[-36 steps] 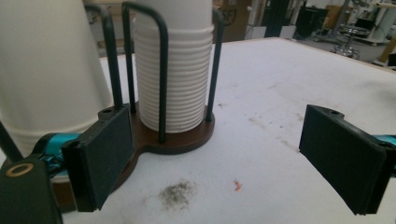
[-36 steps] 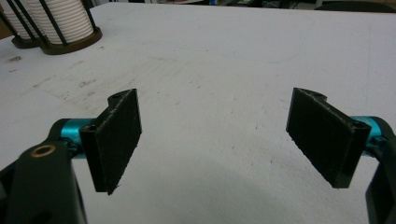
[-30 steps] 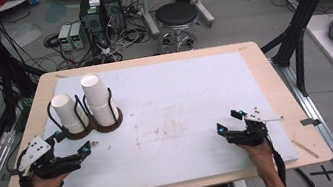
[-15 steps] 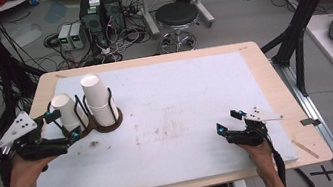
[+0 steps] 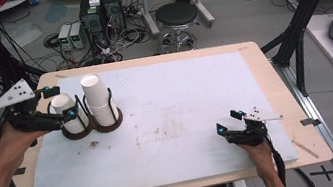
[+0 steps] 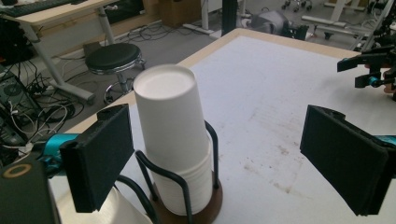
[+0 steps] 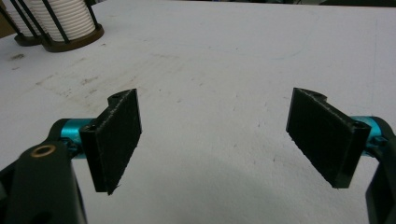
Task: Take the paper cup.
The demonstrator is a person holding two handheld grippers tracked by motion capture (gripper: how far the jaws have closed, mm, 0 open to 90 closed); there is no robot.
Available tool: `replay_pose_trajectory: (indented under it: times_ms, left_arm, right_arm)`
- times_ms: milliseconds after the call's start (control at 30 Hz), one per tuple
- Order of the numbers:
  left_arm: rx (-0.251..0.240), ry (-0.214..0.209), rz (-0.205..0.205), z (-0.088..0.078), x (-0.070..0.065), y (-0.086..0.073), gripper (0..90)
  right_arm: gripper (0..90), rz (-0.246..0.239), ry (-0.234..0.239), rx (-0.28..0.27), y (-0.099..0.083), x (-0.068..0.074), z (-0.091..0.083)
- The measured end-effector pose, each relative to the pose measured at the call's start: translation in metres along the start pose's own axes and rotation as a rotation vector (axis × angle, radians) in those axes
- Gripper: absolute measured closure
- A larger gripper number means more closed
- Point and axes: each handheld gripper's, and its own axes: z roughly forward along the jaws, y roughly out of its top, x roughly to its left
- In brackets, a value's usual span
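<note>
Two stacks of white paper cups stand upside down in a black wire holder with a brown base at the table's left. The taller stack is on the right, the shorter stack on the left. My left gripper hovers open at the top of the shorter stack, with the taller stack just beyond its jaws. My right gripper rests open near the front right of the white mat, nothing between its fingers. The holder lies far off from it.
A white mat covers the wooden table, with faint brown stains at its middle. On the floor beyond the far edge are a black stool and computer boxes. Black frame posts rise at both sides.
My left gripper rose from the front left of the mat and moved up and back to the shorter cup stack. The right gripper stayed put.
</note>
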Motion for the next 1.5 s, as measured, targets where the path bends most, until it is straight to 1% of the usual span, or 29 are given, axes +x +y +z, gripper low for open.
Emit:
replay_pose_trajectory:
  times_ms: [67,167,200,267,300,333,433,467,567,633,667,700,733,767,800,867,900,967,1100,1133,1167,1200,1233,1267,1367,1400,1433,1467,1500]
  left_arm:
    - [0.018,-0.011,0.001,0.002,0.006,0.011,9.5]
    - [0.050,-0.040,0.029,0.005,0.015,0.026,9.5]
    - [0.061,-0.058,0.037,0.006,0.018,0.031,9.5]
    - [0.098,-0.075,0.052,0.009,0.021,0.038,9.5]
    - [0.113,-0.090,0.057,0.010,0.023,0.041,9.5]
    - [0.144,-0.112,0.062,0.014,0.026,0.047,9.5]
    - [0.153,-0.114,0.076,0.017,0.028,0.051,9.5]
    - [0.176,-0.121,0.091,0.021,0.031,0.056,9.5]
    - [0.188,-0.126,0.103,0.024,0.034,0.060,9.5]
    - [0.202,-0.131,0.105,0.027,0.040,0.066,9.5]
    - [0.223,-0.135,0.112,0.030,0.045,0.069,9.5]
    - [0.223,-0.135,0.112,0.030,0.045,0.069,9.6]
    - [0.247,-0.149,0.105,0.033,0.049,0.072,9.6]
    - [0.247,-0.149,0.105,0.033,0.049,0.072,9.7]
    - [0.278,-0.147,0.124,0.036,0.051,0.073,9.7]
    - [0.338,-0.161,0.131,0.043,0.054,0.074,9.7]
    - [0.338,-0.161,0.131,0.043,0.054,0.074,9.7]
    - [0.350,-0.190,0.128,0.048,0.056,0.073,9.8]
    - [0.412,-0.210,0.131,0.060,0.060,0.068,9.9]
    - [0.446,-0.204,0.144,0.066,0.061,0.067,9.9]
    - [0.446,-0.204,0.144,0.066,0.061,0.067,9.9]
    - [0.475,-0.213,0.160,0.072,0.060,0.069,10.0]
    - [0.475,-0.213,0.160,0.072,0.060,0.069,10.0]
    - [0.490,-0.226,0.179,0.076,0.059,0.072,10.6]
    - [0.495,-0.236,0.184,0.081,0.059,0.076,11.3]
    - [0.514,-0.237,0.195,0.085,0.060,0.079,11.4]
    - [0.514,-0.237,0.195,0.085,0.060,0.079,11.5]
    - [0.555,-0.238,0.213,0.090,0.059,0.082,11.5]
    - [0.555,-0.238,0.213,0.090,0.059,0.082,11.5]
  right_arm:
    - [18.5,-0.001,-0.002,-0.002,0.000,0.000,0.000]
    - [18.5,-0.002,-0.004,-0.002,0.000,0.000,0.000]
    - [18.5,-0.002,-0.004,-0.002,0.000,0.001,0.000]
    - [18.5,-0.001,-0.001,-0.002,0.000,0.000,0.000]
    - [18.5,-0.001,-0.001,-0.002,0.000,0.000,0.000]
    - [18.5,0.006,-0.001,0.002,0.000,0.001,0.000]
    - [18.5,0.002,-0.003,0.002,0.000,0.001,0.000]
    - [18.5,-0.001,-0.007,-0.001,0.000,0.001,0.000]
    - [18.5,-0.004,-0.007,-0.006,-0.001,0.001,-0.001]
    - [18.5,-0.004,-0.007,-0.009,-0.001,0.001,-0.001]
    - [18.5,0.003,-0.005,-0.009,-0.001,0.001,-0.001]
    - [18.5,0.003,-0.005,-0.009,-0.001,0.001,-0.001]
    - [18.5,0.001,-0.004,-0.013,-0.001,0.000,-0.001]
    - [18.5,0.001,-0.004,-0.013,-0.001,0.000,-0.001]
    - [18.5,0.008,-0.003,-0.011,-0.001,0.001,-0.001]
    - [18.5,0.001,-0.007,-0.014,-0.001,0.001,-0.001]
    - [18.5,0.001,-0.007,-0.014,-0.001,0.001,-0.001]
    - [18.5,0.002,-0.005,-0.013,-0.001,0.000,-0.001]
    - [18.5,0.002,-0.001,-0.013,-0.001,0.000,-0.001]
    - [18.5,0.007,-0.002,-0.014,-0.001,0.000,-0.002]
    - [18.5,0.007,-0.002,-0.014,-0.001,0.000,-0.002]
    - [18.5,0.011,0.000,-0.013,-0.001,0.001,-0.002]
    - [18.5,0.011,0.000,-0.013,-0.001,0.001,-0.002]
    - [18.5,0.009,-0.001,-0.015,-0.001,0.000,-0.002]
    - [18.5,0.008,0.000,-0.014,-0.001,0.000,-0.002]
    - [18.5,0.006,-0.002,-0.014,-0.001,0.001,-0.002]
    - [18.5,0.006,-0.002,-0.014,-0.001,0.001,-0.002]
    - [18.5,0.006,-0.003,-0.013,-0.001,0.001,-0.002]
    - [18.5,0.006,-0.003,-0.013,-0.001,0.001,-0.002]
